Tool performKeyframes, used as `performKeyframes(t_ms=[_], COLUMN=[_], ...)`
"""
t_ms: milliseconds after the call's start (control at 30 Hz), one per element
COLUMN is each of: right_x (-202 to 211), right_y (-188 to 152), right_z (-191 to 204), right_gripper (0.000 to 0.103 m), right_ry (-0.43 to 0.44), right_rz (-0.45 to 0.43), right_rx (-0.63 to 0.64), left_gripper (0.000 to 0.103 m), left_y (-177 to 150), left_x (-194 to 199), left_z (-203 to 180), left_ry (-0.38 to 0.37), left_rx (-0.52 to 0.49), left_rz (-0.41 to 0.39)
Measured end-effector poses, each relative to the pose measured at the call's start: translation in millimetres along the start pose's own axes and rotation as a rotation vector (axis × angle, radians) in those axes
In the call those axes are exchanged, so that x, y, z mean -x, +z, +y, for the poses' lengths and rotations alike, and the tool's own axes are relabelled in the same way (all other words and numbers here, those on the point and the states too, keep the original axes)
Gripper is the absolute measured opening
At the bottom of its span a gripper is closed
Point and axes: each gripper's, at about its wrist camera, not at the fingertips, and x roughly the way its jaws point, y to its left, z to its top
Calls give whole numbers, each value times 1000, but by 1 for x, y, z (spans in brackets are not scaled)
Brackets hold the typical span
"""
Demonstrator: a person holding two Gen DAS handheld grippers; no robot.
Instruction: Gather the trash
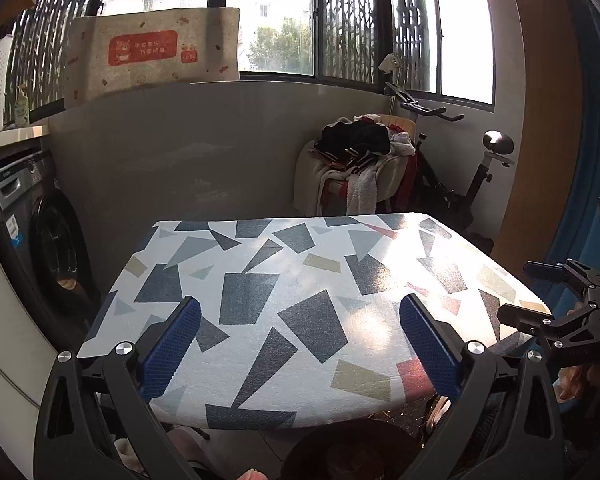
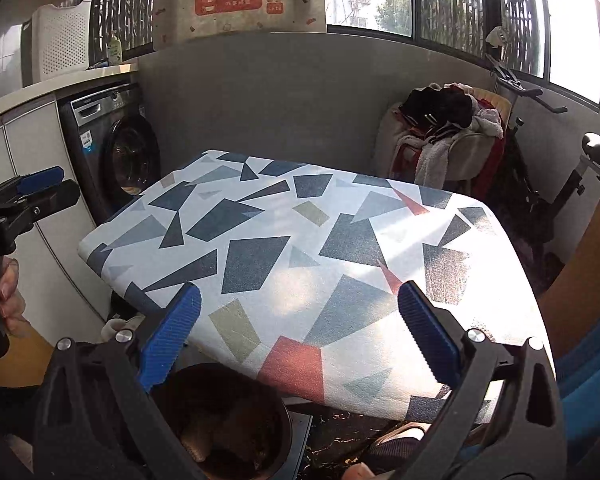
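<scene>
Over the table (image 1: 300, 280) both grippers hang with nothing in them. Left gripper (image 1: 300, 316) has its blue pads (image 1: 172, 348) spread wide, just the patterned cloth showing in the gap. Right gripper (image 2: 300, 312) is the same deal, wide open, empty. Tabletop looks bare, can't spot any trash on it tbh. Bin (image 2: 228, 420) sits on the floor below the near edge, dark and round, with some brownish stuff inside that's too murky to make out. Washer (image 2: 116, 148) is off to the left, and a chair (image 2: 452, 136) piled with clothes sits past the far corner.
</scene>
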Motion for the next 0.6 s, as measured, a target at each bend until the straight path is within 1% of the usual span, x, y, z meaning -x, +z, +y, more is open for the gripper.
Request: performKeyframes(t_ms=[100, 267, 500, 600], right_x=[8, 16, 20, 20], right_y=[7, 11, 12, 12], right_z=[2, 4, 3, 2], right_gripper=[97, 97, 97, 97], right_ry=[-1, 2, -5, -8], right_rz=[-20, -38, -49, -51], right_rx=[1, 0, -12, -14], left_gripper=[97, 97, 97, 97], left_y=[5, 6, 5, 5], left_x=[2, 4, 3, 4], left_z=[-1, -7, -9, -10], left_ry=[-24, 0, -9, -18], left_rx=[12, -16, -23, -30], left_rz=[3, 1, 13, 6])
